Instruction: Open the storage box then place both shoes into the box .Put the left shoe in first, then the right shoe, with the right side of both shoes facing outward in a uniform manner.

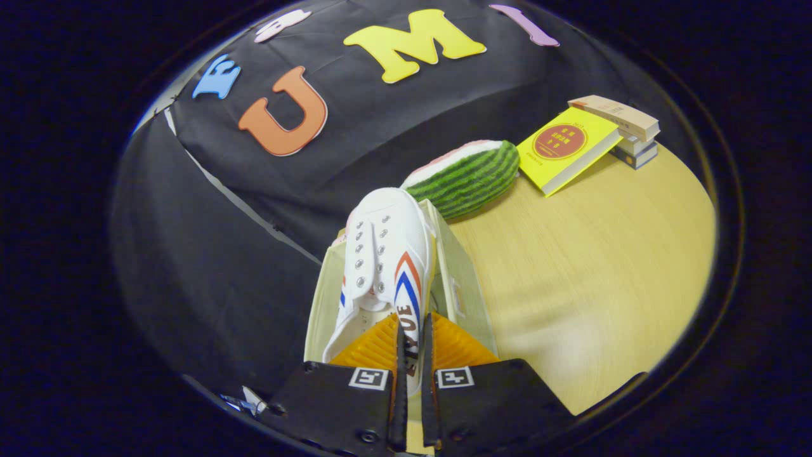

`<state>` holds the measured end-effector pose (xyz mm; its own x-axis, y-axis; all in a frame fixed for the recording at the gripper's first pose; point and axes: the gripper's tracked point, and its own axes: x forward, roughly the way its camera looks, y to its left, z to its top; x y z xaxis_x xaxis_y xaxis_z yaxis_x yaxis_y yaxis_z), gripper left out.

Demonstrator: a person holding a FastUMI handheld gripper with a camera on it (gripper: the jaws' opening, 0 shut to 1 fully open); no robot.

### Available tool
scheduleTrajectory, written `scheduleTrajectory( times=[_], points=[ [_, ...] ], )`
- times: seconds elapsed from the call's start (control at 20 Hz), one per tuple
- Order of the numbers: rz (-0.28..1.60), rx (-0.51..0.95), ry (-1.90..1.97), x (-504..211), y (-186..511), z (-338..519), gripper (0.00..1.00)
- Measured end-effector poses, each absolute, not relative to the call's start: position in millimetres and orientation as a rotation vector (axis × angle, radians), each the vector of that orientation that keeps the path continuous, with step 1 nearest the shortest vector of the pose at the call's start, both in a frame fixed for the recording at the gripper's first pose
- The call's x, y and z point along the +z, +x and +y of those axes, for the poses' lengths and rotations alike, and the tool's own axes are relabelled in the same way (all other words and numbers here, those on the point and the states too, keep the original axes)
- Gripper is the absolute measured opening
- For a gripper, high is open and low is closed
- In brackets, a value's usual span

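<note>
shoe (387,254): 1 | storage box (466,285): 1 | watermelon toy (472,178): 1 | books (571,152): about 4 | tongs (411,343): 1, clamping the shoe

A watermelon-slice plush toy (469,174) lay on the wooden table (590,266), close against the booth's black cloth wall (209,266). Just beside it, a yellow book (566,149) leaned tilted, its upper edge propped on a small stack of books (628,130) at the table's far corner. Some crumpled foil-like scrap (244,400) sat low by the cloth, too small to tell apart
</note>
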<state>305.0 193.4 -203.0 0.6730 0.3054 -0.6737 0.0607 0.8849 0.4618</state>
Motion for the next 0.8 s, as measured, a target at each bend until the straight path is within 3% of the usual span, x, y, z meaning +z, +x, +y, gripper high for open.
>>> scheduleTrajectory(
  times=[0.1,0.3,0.8],
  points=[
    [0.756,0.189,0.503,-195.2,306.0,202.5,0.2],
    [0.587,0.152,0.372,-165.7,301.4,187.6,1.0],
    [0.42,0.104,0.235,-114.8,272.2,150.2,1.0]
  ],
)
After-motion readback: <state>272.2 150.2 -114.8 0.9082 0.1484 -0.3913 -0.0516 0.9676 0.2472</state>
